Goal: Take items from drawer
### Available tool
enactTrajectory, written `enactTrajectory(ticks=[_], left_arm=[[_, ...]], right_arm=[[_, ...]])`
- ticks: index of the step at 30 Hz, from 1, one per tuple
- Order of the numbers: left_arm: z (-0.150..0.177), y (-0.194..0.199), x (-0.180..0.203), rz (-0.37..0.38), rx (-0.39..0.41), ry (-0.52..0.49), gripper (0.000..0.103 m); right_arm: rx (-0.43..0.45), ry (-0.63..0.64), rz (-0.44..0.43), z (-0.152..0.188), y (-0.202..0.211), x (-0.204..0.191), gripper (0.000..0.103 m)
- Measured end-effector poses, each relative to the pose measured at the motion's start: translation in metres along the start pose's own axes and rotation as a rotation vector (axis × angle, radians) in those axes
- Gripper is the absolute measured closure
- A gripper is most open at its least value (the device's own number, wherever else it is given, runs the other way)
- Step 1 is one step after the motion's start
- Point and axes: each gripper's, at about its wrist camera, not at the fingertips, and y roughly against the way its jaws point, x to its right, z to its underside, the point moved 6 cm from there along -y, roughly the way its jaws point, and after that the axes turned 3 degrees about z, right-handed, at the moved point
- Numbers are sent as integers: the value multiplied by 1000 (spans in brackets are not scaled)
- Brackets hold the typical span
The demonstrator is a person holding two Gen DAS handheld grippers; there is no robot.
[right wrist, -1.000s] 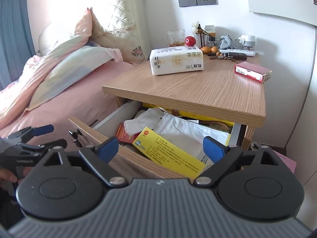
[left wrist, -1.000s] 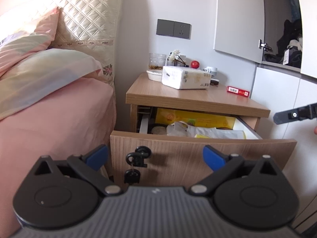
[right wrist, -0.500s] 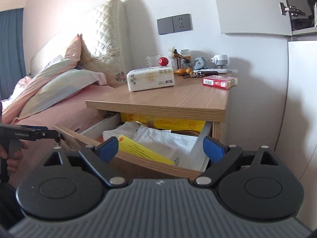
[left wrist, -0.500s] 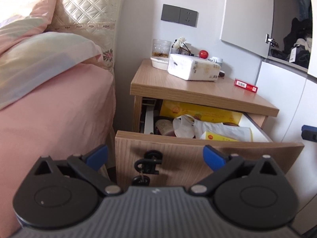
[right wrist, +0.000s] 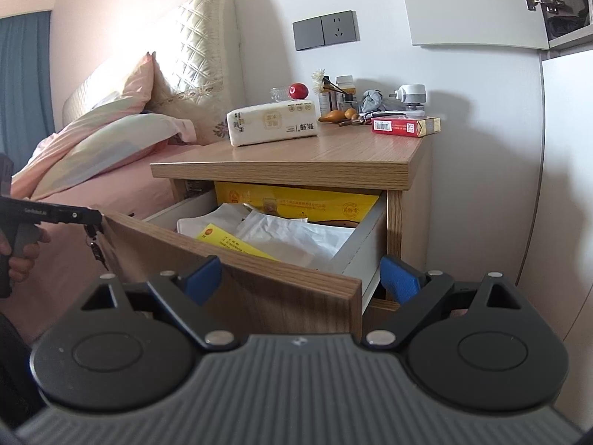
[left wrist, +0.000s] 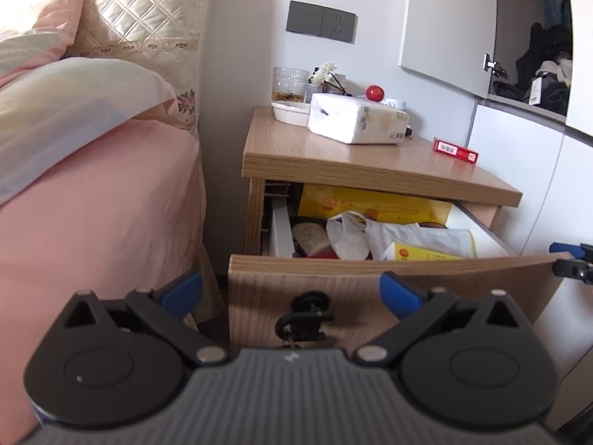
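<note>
While the light wooden drawer (left wrist: 370, 282) of the bedside cabinet stands pulled out in the middle of the frame, both tools are held in front of it with nothing gripped. The left hand-held gripper (left wrist: 291, 293) is seen wide open at the lower centre, its blue fingertips (left wrist: 181, 291) placed on both sides of the black key bunch (left wrist: 305, 319) that hangs from the drawer front, without touching it. The right hand-held gripper (right wrist: 302, 278) is also spread wide, near the drawer's right front corner. Inside the drawer a yellow flat box (right wrist: 233, 241), white crumpled plastic bags (right wrist: 296, 233) and a large yellow carton (right wrist: 296, 204) at the back are seen. On the wooden surface (right wrist: 333, 152) above, a white tissue pack (right wrist: 274, 122) and a red cigarette box (right wrist: 404, 126) are lying well apart.
</note>
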Motion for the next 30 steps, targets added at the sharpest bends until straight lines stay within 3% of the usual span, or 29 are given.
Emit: enactTrajectory(ticks=[5, 10, 21, 30], left_arm=[[-1, -3, -9, 62, 7, 19, 0], [-1, -6, -7, 109, 16, -1, 0], [0, -16, -2, 205, 18, -3, 0], [0, -16, 1, 207, 8, -30, 0]], right_arm=[[-15, -26, -40, 7, -9, -1, 9], [25, -50, -86, 3, -8, -7, 9], [52, -106, -95, 3, -8, -7, 6], [64, -141, -133, 4, -5, -5, 4]])
